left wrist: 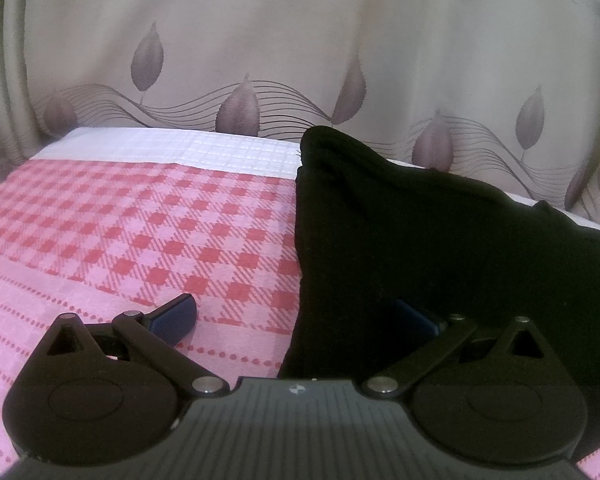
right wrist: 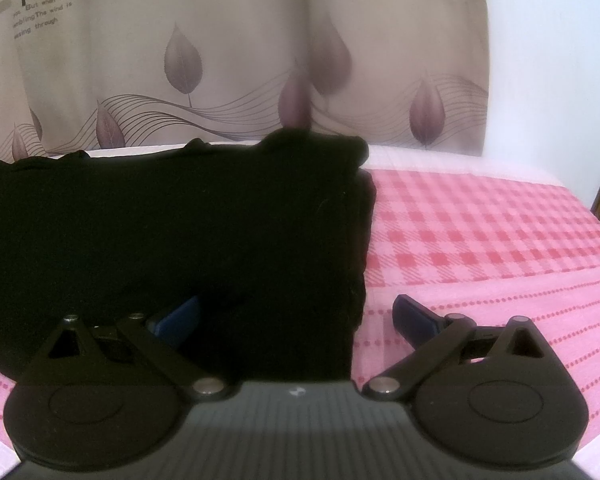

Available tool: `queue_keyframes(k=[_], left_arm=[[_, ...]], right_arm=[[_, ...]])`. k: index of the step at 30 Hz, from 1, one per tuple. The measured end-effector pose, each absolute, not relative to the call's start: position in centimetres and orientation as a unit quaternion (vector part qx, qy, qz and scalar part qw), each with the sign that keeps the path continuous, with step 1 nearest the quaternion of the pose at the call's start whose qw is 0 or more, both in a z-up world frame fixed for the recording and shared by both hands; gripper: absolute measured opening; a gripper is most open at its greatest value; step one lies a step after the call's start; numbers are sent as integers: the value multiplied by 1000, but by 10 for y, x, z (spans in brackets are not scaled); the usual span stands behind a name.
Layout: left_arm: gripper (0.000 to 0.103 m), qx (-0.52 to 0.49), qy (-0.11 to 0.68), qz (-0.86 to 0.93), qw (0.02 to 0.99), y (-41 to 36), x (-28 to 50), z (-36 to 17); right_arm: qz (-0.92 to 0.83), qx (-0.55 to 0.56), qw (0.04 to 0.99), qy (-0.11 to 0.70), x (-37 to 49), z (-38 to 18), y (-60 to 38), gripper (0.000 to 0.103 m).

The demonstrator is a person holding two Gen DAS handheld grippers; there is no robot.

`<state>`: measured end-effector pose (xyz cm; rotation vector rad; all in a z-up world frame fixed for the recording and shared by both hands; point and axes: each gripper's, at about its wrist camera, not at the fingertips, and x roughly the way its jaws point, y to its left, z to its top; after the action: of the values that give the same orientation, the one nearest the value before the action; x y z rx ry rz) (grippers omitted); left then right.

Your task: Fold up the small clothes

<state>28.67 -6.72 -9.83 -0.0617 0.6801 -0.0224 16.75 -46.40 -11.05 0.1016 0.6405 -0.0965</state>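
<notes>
A black garment [left wrist: 440, 240] lies folded into a rough rectangle on the pink checked cloth [left wrist: 140, 232]. In the left wrist view it fills the right half, its left edge running down the middle. My left gripper [left wrist: 296, 318] is open and straddles that near left edge, one finger over the checked cloth, the other over the garment. In the right wrist view the garment [right wrist: 172, 232] fills the left half, with stacked layers along its right edge. My right gripper [right wrist: 296, 316] is open and straddles the near right edge. Neither gripper holds anything.
The pink and red checked cloth [right wrist: 480, 232] covers the surface, with a white band [left wrist: 172, 148] at the far edge. A beige curtain with leaf prints [left wrist: 260, 60] hangs close behind. A white wall [right wrist: 560, 60] stands at the right.
</notes>
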Motion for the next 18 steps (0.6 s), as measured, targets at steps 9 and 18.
queue_keyframes(k=[9,18], left_arm=[[103,-26,338,-20,940,-69,288,-98],[102,9,368,-78,926,-68,298,-92]], right_arm=[[-48,50,947,314,167,-110,-464,103],[-48,50,947,314,167,-110,-464,103]])
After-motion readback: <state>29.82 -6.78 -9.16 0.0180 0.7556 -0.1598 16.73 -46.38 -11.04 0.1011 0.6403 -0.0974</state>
